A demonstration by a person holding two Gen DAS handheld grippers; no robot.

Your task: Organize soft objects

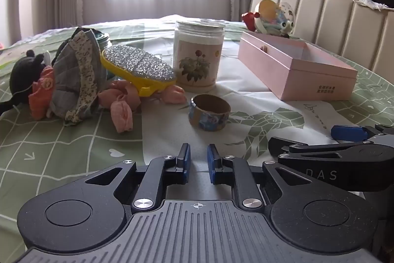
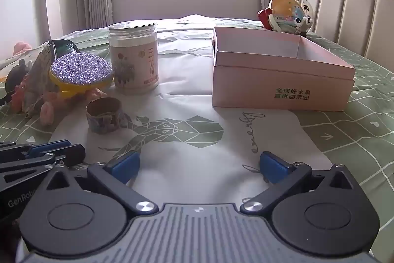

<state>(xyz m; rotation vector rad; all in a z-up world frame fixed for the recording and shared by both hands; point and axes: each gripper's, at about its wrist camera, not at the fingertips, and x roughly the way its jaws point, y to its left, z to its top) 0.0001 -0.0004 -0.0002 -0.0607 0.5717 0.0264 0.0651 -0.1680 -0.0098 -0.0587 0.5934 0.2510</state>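
Pink box (image 2: 283, 80) lies open, its visible interior bare; pink socks (image 1: 122, 112) lie pointing nearward; left gripper (image 1: 198, 163) jaws narrow, right gripper (image 2: 200, 165) jaws wide.

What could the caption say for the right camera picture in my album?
Open right hand-held gripper faces an empty pink box, a jar and a tape roll.

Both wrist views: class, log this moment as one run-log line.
left gripper: narrow gap, empty | right gripper: open, empty | soft pile: untouched | pink box: open

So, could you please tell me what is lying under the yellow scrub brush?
Pink rolled socks poke out from under the yellow scrub brush, which leans on the grey fabric pouch. Anything directly beneath its middle is covered.
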